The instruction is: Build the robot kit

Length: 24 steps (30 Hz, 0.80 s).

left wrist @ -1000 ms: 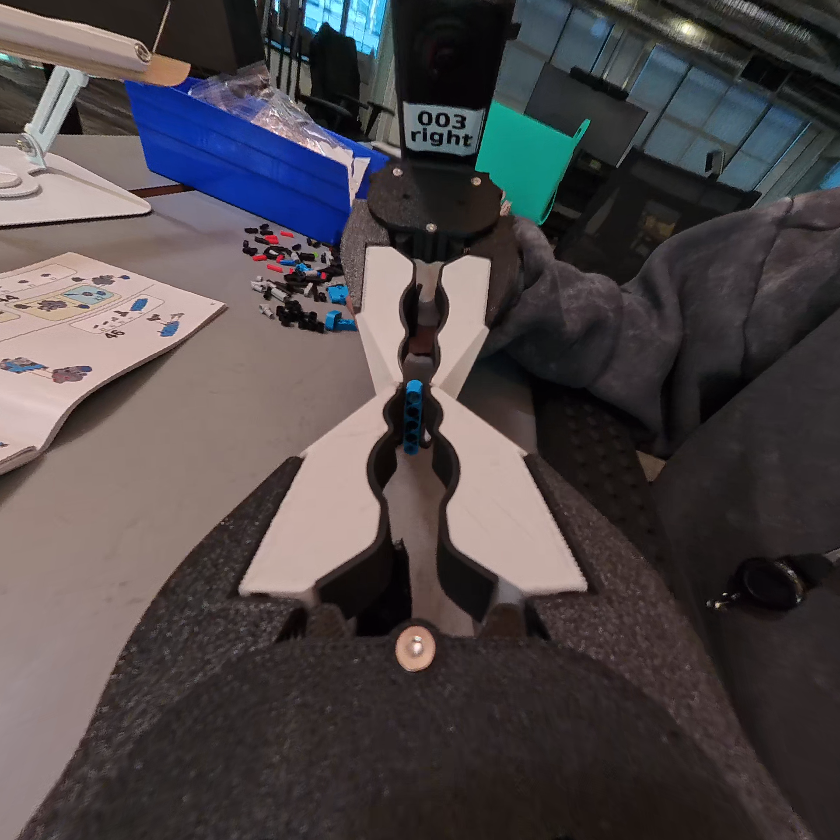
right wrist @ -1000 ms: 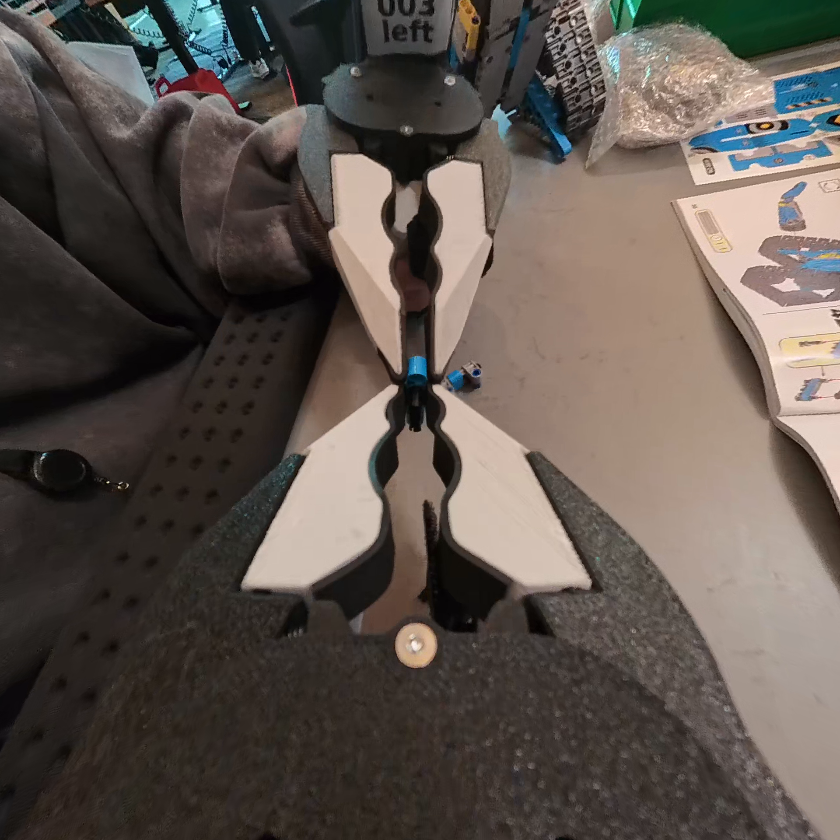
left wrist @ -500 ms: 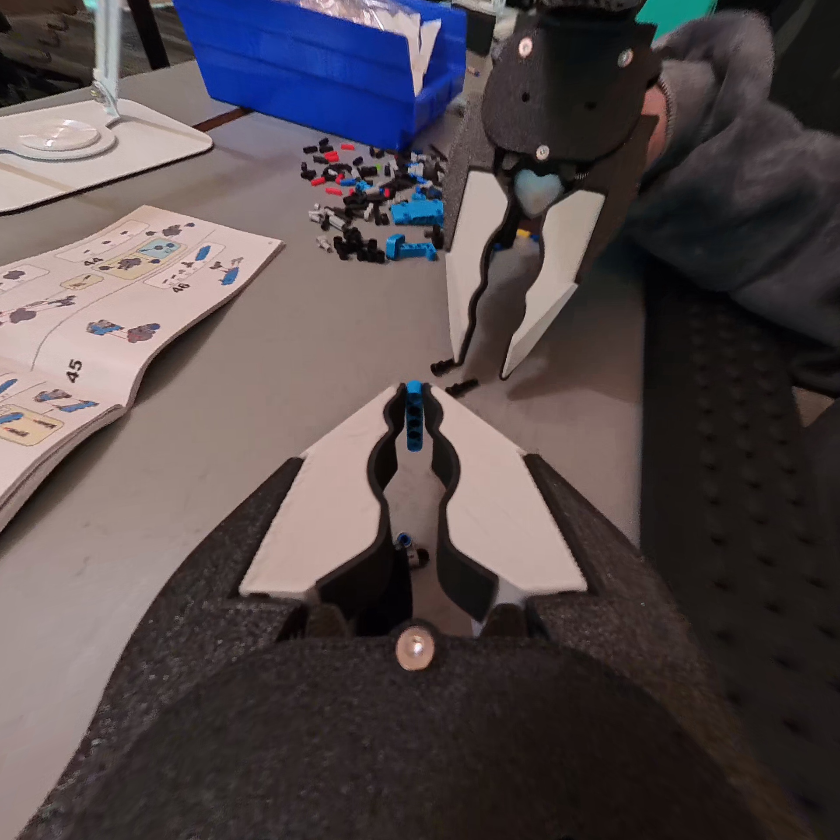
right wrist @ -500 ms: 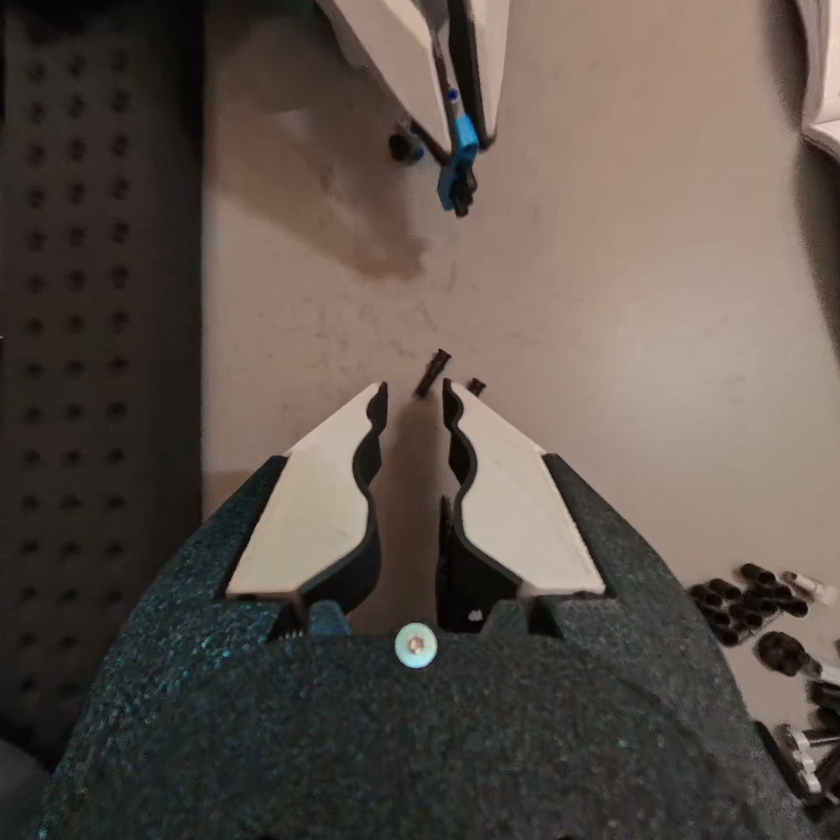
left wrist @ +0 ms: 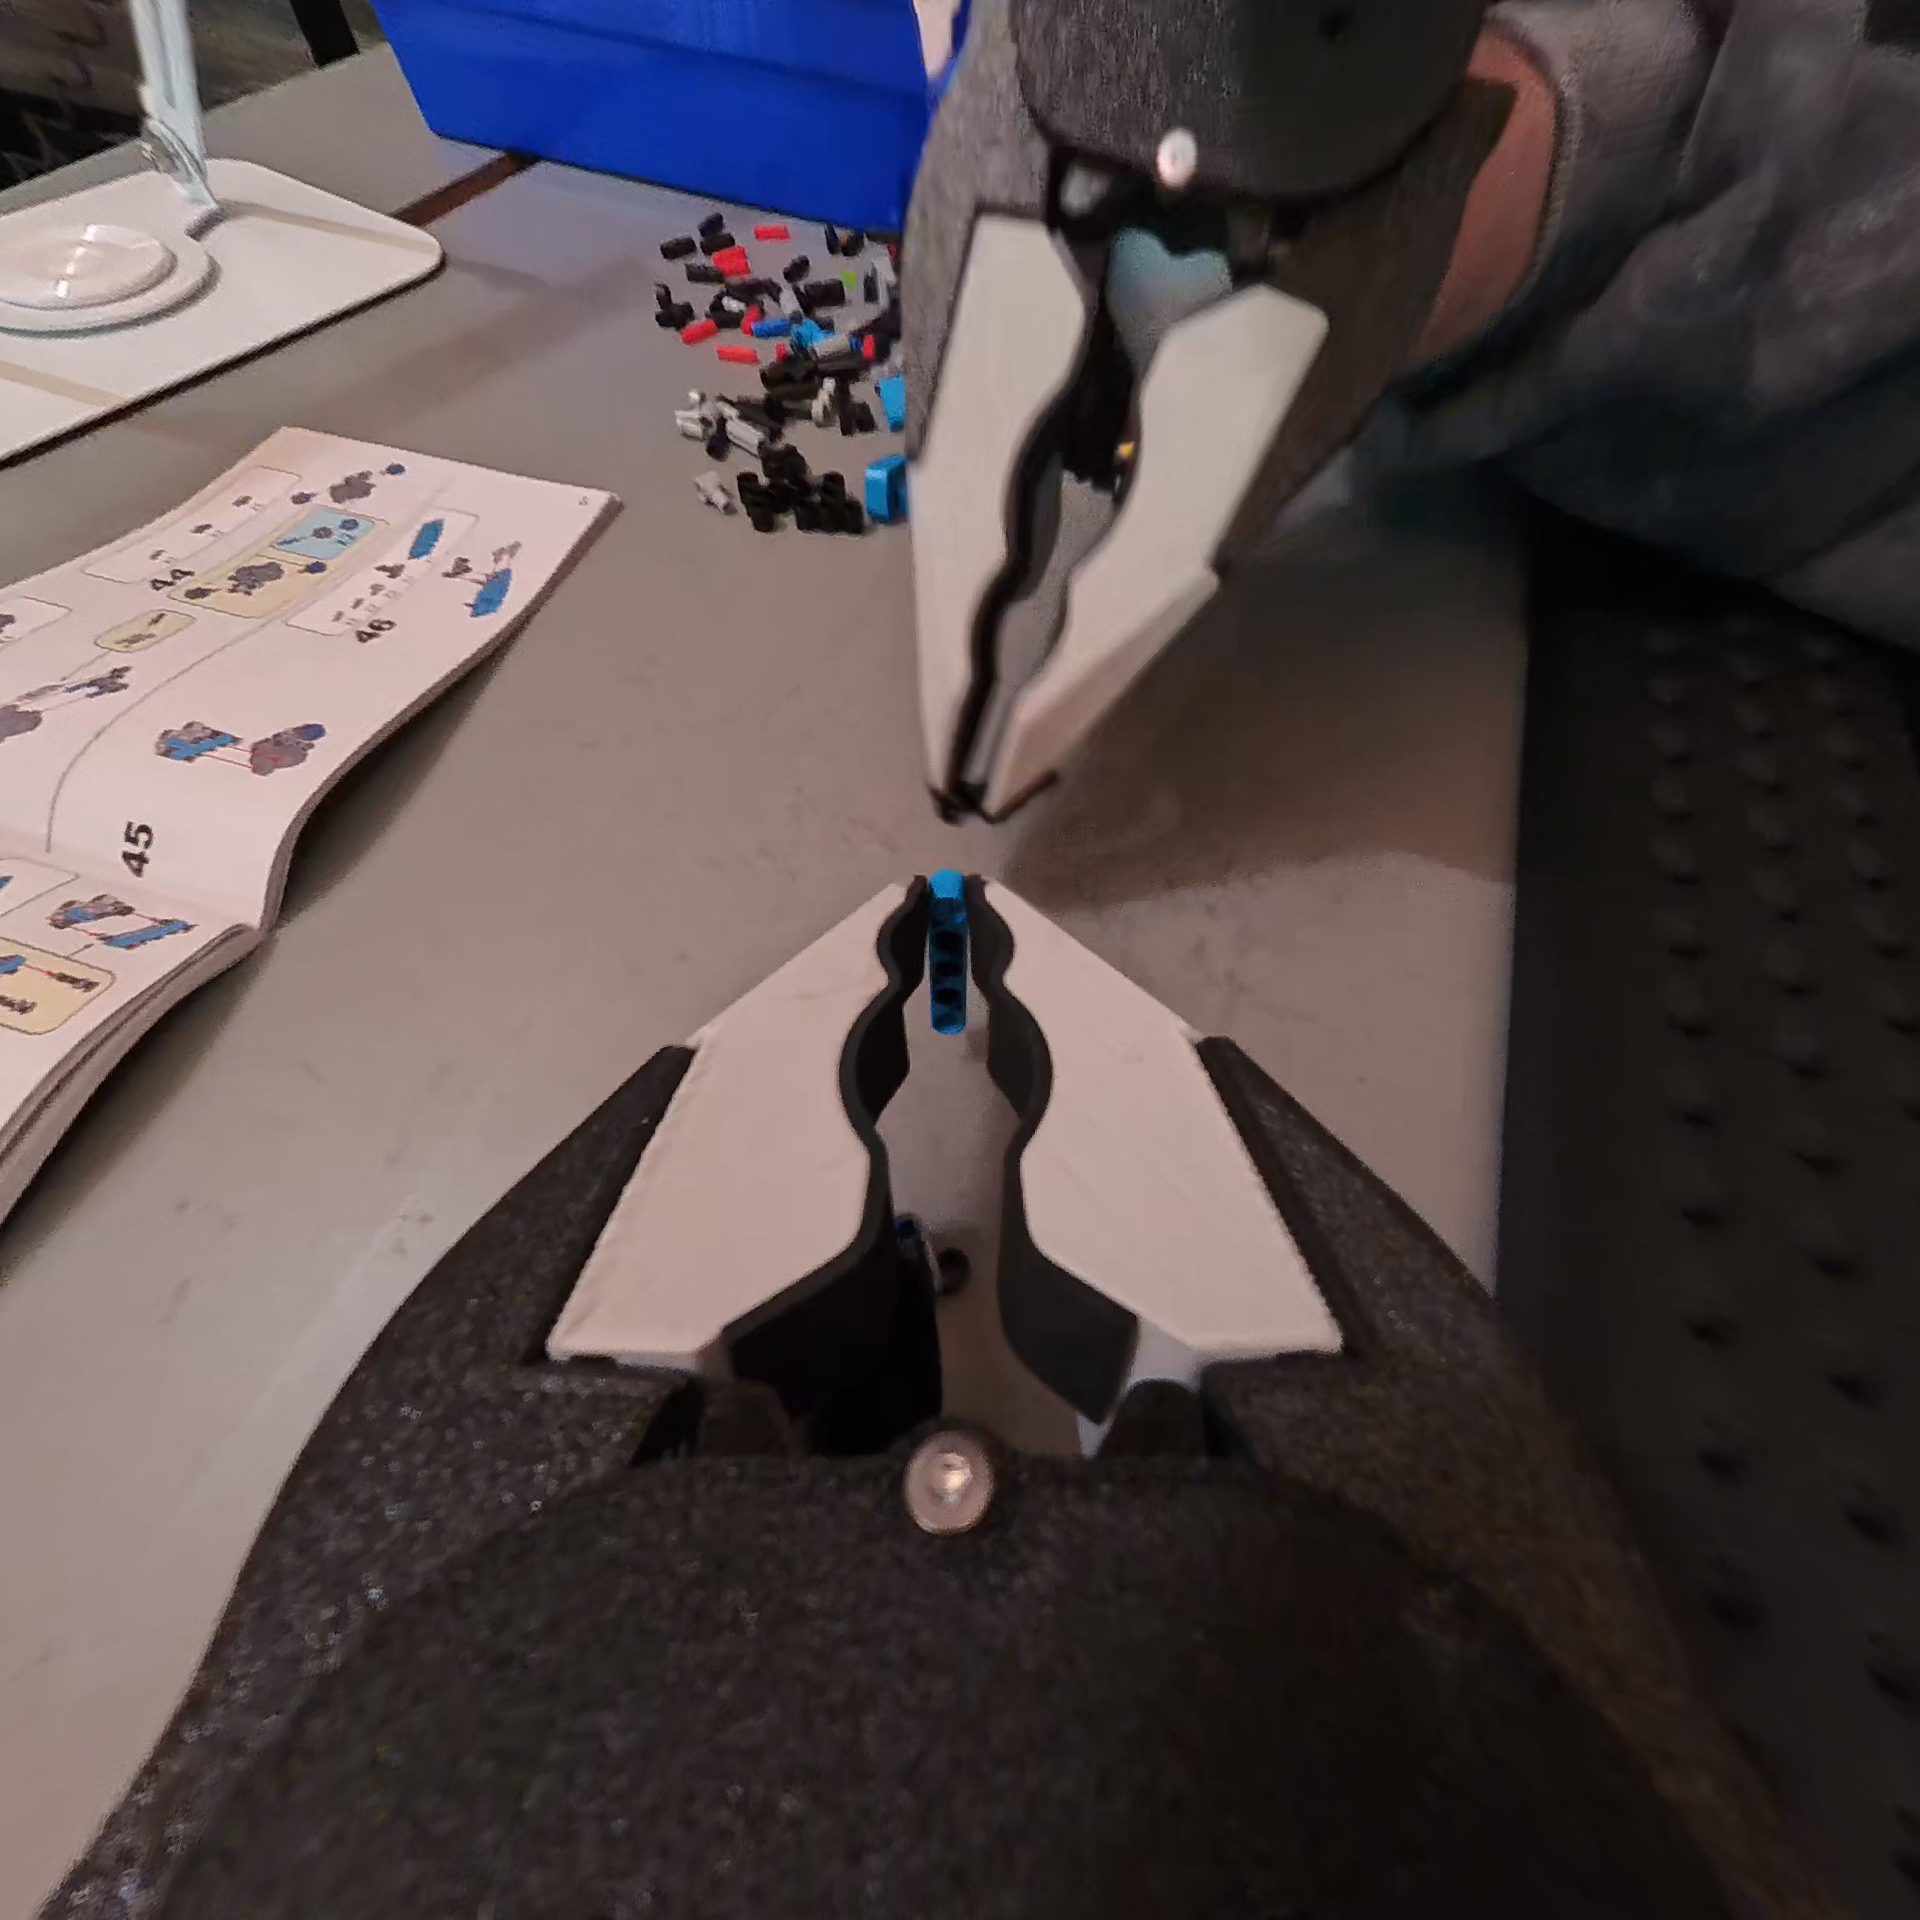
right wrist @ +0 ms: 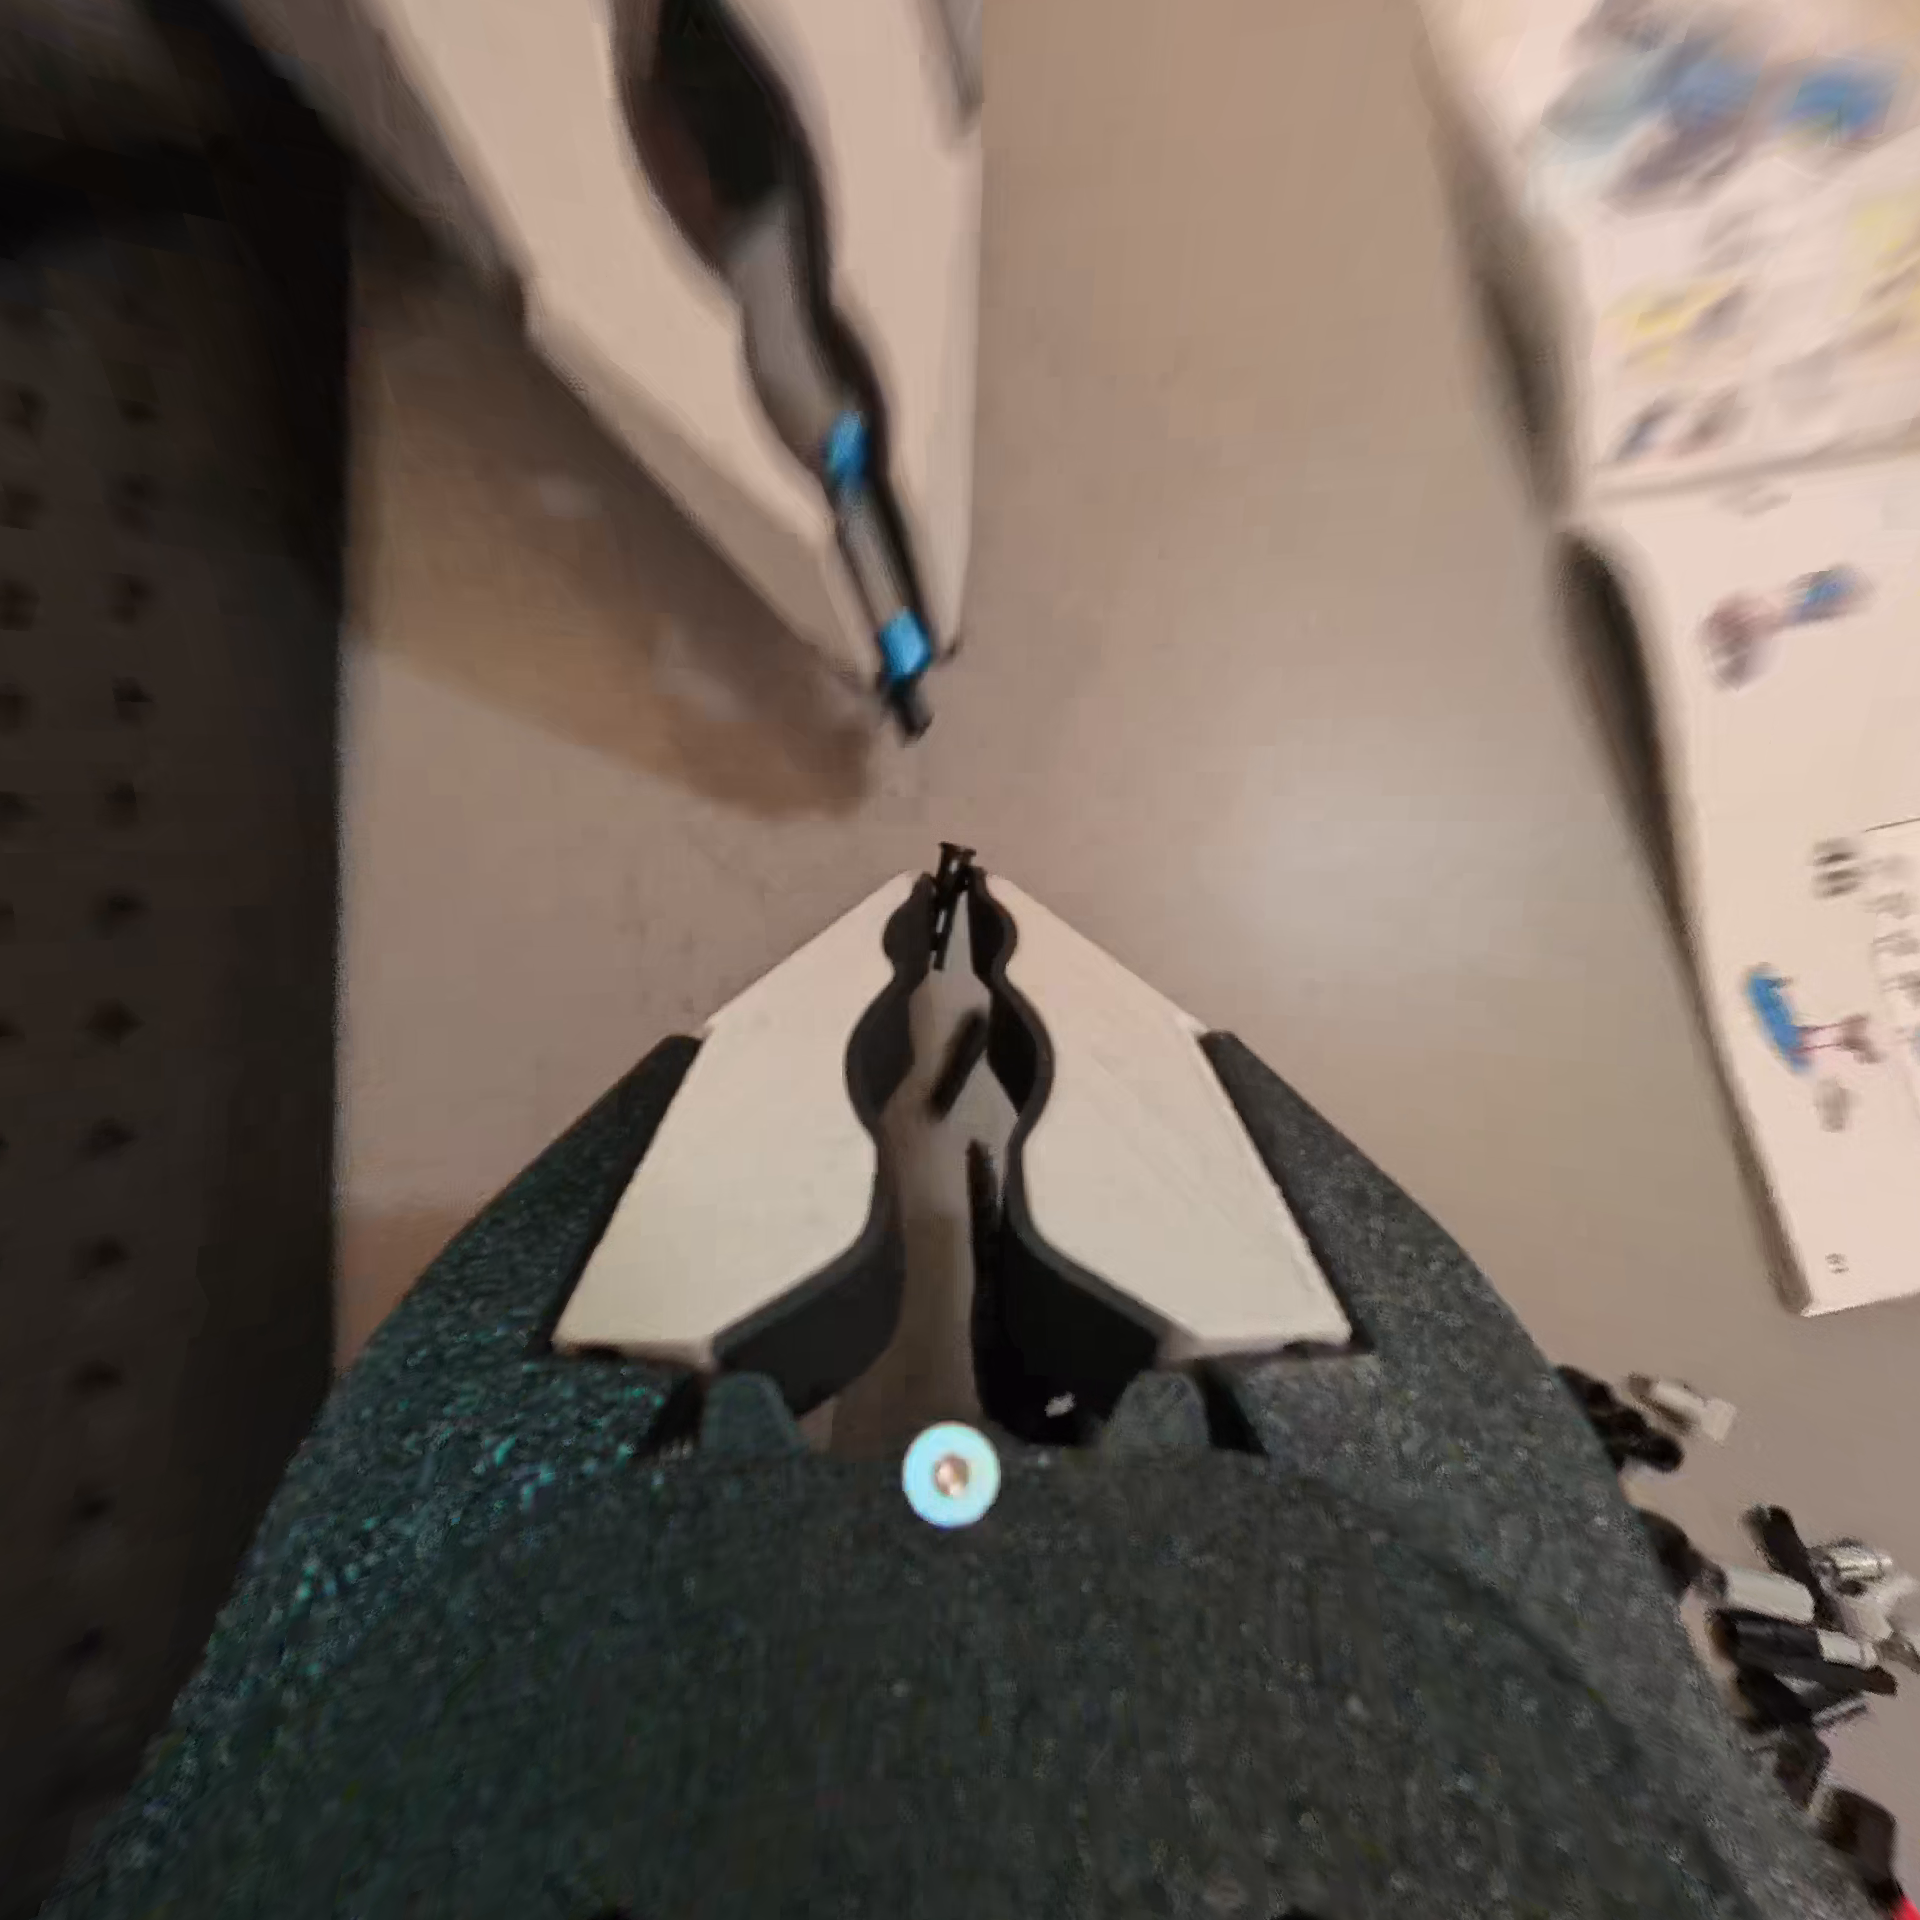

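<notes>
My left gripper is shut on a small blue beam with holes, held just above the grey table. It also shows in the right wrist view with the blue beam at its tips. My right gripper is shut on a thin black pin that sticks out past its tips. In the left wrist view the right gripper points down just beyond the left one's tips. Another black pin lies on the table under the right fingers.
An open instruction booklet lies at the left. A pile of small black, red and blue parts sits before a blue bin. A white lamp base is far left. A dark perforated mat runs along the right, below a grey sleeve. Only a small space, under 4 cm, lies between the two pairs of fingers.
The right gripper drew back from the left one's tips, opened over black pins on the table, and shut on one. The left gripper kept its hold on the blue beam.
</notes>
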Each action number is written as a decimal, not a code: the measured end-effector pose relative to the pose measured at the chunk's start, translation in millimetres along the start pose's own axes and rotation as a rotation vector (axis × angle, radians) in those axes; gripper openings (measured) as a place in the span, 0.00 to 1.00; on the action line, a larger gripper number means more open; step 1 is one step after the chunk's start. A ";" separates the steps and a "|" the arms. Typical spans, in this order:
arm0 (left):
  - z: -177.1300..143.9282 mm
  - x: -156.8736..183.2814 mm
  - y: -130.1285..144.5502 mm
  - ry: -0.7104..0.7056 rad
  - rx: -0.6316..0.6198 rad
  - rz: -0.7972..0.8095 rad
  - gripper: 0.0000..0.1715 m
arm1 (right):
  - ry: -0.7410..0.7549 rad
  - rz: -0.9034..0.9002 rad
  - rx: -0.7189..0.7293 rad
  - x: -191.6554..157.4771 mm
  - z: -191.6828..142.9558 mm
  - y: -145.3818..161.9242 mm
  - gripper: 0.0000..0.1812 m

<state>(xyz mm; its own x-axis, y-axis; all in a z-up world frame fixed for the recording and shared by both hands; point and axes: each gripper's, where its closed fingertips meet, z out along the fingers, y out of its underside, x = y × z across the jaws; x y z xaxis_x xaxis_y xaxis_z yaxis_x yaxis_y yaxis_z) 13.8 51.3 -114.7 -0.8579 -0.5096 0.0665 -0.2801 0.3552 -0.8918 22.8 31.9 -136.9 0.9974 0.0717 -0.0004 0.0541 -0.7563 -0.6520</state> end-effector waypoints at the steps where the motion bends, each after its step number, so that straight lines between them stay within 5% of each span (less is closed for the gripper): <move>1: -1.8 -1.2 -4.3 0.007 0.026 -0.029 0.04 | 0.030 0.053 0.122 9.7 -9.2 -20.2 0.03; 4: -7.8 -0.7 -20.0 0.050 0.119 -0.106 0.04 | -0.112 0.306 0.547 15.1 -44.0 -80.7 0.03; 6: -11.2 0.2 -29.3 0.075 0.173 -0.142 0.04 | -0.238 0.425 0.668 8.7 -45.0 -96.7 0.03; 9: -19.3 1.2 -41.6 0.117 0.251 -0.193 0.04 | -0.230 0.379 0.628 -2.1 -25.0 -98.1 0.03; 24: -37.1 -12.4 -51.1 0.150 0.356 -0.305 0.04 | -0.222 0.348 0.654 2.5 -37.4 -93.3 0.00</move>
<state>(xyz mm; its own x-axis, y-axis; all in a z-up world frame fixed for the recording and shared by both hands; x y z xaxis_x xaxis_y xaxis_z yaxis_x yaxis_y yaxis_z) 22.8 68.6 -53.3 -0.8195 -0.4213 0.3886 -0.3858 -0.0960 -0.9176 22.0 78.4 -47.7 0.9155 0.0810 -0.3942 -0.3683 -0.2259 -0.9019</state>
